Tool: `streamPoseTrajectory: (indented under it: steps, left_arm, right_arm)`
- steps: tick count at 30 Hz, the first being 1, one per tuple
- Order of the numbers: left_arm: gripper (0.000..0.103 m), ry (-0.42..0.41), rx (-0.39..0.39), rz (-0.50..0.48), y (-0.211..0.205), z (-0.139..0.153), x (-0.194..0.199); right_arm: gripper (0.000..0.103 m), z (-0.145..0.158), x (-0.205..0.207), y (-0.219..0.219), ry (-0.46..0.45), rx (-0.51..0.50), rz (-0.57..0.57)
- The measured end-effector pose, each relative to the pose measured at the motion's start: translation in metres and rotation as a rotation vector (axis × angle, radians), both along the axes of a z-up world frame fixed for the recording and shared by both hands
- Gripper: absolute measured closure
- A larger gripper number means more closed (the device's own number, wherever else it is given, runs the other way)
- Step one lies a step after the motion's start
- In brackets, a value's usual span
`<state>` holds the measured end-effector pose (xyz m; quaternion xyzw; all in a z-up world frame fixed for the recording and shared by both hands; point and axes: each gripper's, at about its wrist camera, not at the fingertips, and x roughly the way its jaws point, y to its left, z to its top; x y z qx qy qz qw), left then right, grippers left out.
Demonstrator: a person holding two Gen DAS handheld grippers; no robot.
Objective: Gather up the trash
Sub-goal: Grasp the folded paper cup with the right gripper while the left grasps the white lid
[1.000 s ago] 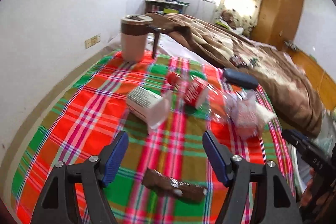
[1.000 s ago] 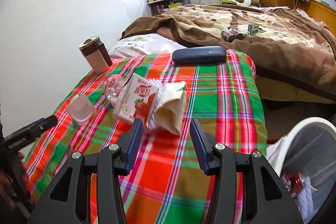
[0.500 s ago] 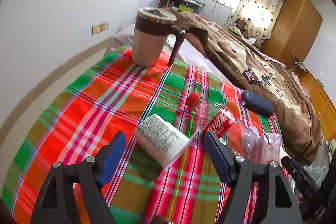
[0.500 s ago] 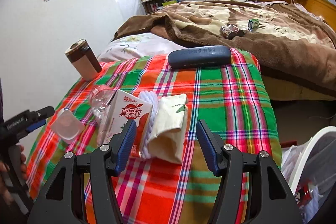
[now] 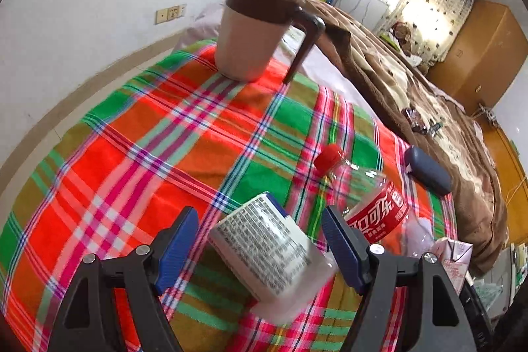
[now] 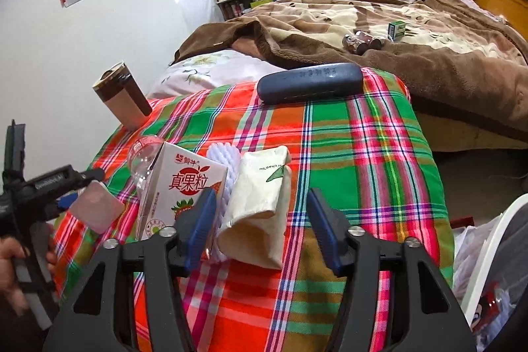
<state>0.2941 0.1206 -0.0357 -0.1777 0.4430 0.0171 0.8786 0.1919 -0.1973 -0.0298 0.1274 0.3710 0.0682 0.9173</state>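
A clear plastic cup (image 5: 264, 246) with a printed label lies on its side on the plaid cloth (image 5: 138, 134). My left gripper (image 5: 260, 248) is open around it, and the blue pads (image 5: 178, 246) stand clear of its sides. A cola bottle (image 5: 373, 207) with a red cap lies just to the right. My right gripper (image 6: 264, 228) hovers over a cream tissue pack (image 6: 260, 207); its jaws are closing and do not touch the pack. A juice carton (image 6: 184, 187) and a white rope (image 6: 227, 174) sit to its left.
A brown-and-cream mug (image 5: 250, 32) stands at the cloth's far end. A dark glasses case (image 6: 310, 83) lies near the brown blanket (image 6: 396, 32). A white bin (image 6: 488, 240) with a bag and a can inside stands at the lower right. A hand (image 6: 13, 256) holds the left gripper.
My left gripper has come forward and down until the cup lies between its fingers; the brown wrapper has left its view. My right gripper has closed in on the tissue pack.
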Motion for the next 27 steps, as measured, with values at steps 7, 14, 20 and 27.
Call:
streamPoseTrajectory:
  steps: [7, 14, 20, 27]
  left_arm:
    - [0.027, 0.038, -0.005, -0.103, -0.028, -0.016, 0.002]
    - [0.047, 0.026, 0.012, -0.188, -0.052, -0.019, -0.004]
    - [0.049, 0.020, 0.010, -0.212, -0.058, -0.018, -0.017]
    - [0.049, -0.007, 0.046, -0.222, -0.060, -0.014, -0.037]
  right_arm:
    - [0.066, -0.007, 0.002, -0.001, 0.020, 0.008, 0.003]
    - [0.074, -0.008, 0.000, -0.002, 0.017, 0.013, 0.005]
    - [0.078, -0.009, -0.003, -0.007, 0.011, 0.022, -0.010]
    - [0.078, -0.008, -0.008, -0.007, 0.004, 0.019, -0.011]
